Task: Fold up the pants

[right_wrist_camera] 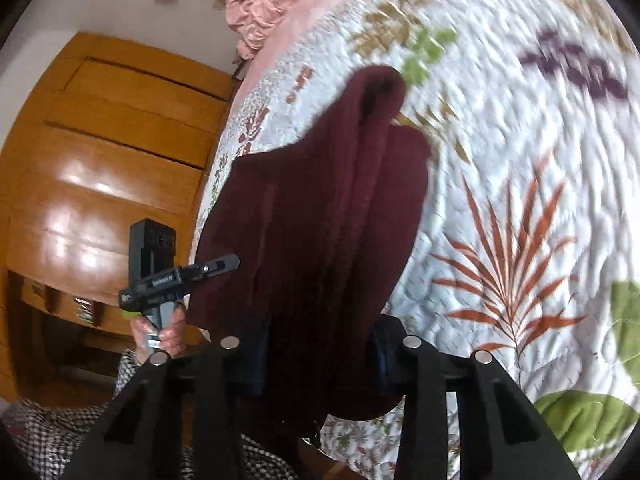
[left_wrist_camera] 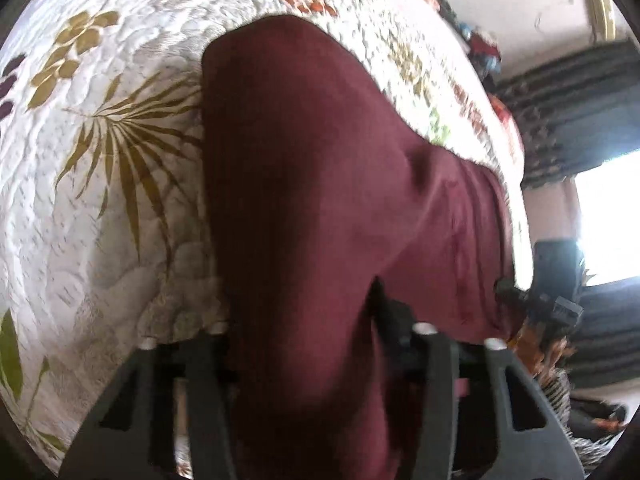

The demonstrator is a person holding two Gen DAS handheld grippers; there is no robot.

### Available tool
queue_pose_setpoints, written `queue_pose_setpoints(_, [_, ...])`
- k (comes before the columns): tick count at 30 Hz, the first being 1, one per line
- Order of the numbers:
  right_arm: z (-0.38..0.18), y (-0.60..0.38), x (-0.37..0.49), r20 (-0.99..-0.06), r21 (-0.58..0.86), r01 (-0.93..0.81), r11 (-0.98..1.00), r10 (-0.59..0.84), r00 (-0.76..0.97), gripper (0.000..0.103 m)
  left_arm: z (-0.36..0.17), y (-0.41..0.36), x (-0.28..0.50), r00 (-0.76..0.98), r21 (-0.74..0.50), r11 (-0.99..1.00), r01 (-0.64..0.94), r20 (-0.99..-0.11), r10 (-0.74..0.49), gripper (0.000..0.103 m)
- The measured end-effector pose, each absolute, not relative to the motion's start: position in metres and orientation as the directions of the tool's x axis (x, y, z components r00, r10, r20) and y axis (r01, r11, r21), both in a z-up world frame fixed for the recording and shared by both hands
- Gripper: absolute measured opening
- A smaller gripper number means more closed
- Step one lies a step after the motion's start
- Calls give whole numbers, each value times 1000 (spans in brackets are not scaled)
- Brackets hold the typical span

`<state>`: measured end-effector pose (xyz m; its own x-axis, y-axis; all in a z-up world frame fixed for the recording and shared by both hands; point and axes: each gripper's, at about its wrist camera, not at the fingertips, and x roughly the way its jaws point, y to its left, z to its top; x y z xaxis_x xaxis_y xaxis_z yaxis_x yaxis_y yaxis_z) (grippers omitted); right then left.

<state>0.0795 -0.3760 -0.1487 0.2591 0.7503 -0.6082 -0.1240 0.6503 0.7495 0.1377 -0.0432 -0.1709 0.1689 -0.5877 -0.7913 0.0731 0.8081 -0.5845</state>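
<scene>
The maroon pants (left_wrist_camera: 312, 184) hang lifted over the quilted floral bedspread (left_wrist_camera: 100, 152). My left gripper (left_wrist_camera: 304, 332) is shut on one part of the pants, with cloth draped between its fingers. My right gripper (right_wrist_camera: 316, 356) is shut on another part of the pants (right_wrist_camera: 320, 216), which hang down in a long fold. The left gripper (right_wrist_camera: 208, 268) also shows in the right wrist view, gripping the cloth edge. The right gripper (left_wrist_camera: 516, 296) shows at the right of the left wrist view, at the cloth edge.
The bedspread (right_wrist_camera: 520, 160) fills most of both views. A pink blanket (right_wrist_camera: 272, 4) lies at the head of the bed. A wooden wardrobe (right_wrist_camera: 104, 152) stands beside the bed. Dark curtains (left_wrist_camera: 580, 120) and a bright window (left_wrist_camera: 608, 216) are beyond the bed.
</scene>
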Motion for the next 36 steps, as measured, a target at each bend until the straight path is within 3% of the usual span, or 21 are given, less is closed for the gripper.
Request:
queue_pose_setpoints(7, [-84, -374, 100, -602, 682, -245, 689, 720, 346, 38, -144, -38, 140, 284, -684, 725, 78, -682, -674, 33])
queue_pose_setpoints(13, [-63, -392, 159, -604, 646, -258, 718, 688, 402, 38, -105, -61, 186, 367, -665, 729, 163, -644, -671, 33])
queue_pose_setpoints(20, [-128, -409, 235, -665, 667, -129, 734, 664, 342, 40, -120, -76, 258, 378, -579, 797, 171, -709, -596, 34])
queue_pose_setpoints(22, [-155, -421, 243, -683, 674, -74, 735, 658, 316, 45, -138, -77, 268, 357, -553, 819, 154, -742, -568, 35])
queue_pose_setpoints(25, [-174, -436, 237, -601, 760, -46, 649, 727, 333, 51, -154, -72, 272, 355, -553, 815, 171, -738, -575, 42])
queue_pose_setpoints(27, [-177, -437, 233, -625, 735, -46, 676, 702, 341, 65, -158, -72, 269, 355, -540, 819, 194, -740, -572, 51])
queue_pose_setpoints(29, [-175, -440, 226, -624, 734, -45, 678, 699, 349, 66, -163, -70, 262, 374, -490, 847, 205, -761, -530, 67])
queue_pose_setpoints(31, [-171, -447, 222, -636, 721, -37, 692, 681, 362, 67, -162, -69, 259, 388, -478, 855, 202, -763, -518, 73])
queue_pose_setpoints(34, [-148, -447, 203, -698, 633, -31, 774, 587, 411, 72, -151, -64, 253, 418, -401, 905, 144, -804, -423, 91])
queue_pose_setpoints(36, [-130, -436, 191, -736, 564, -25, 825, 516, 438, 73, -140, -59, 243, 444, -341, 933, 118, -822, -356, 91])
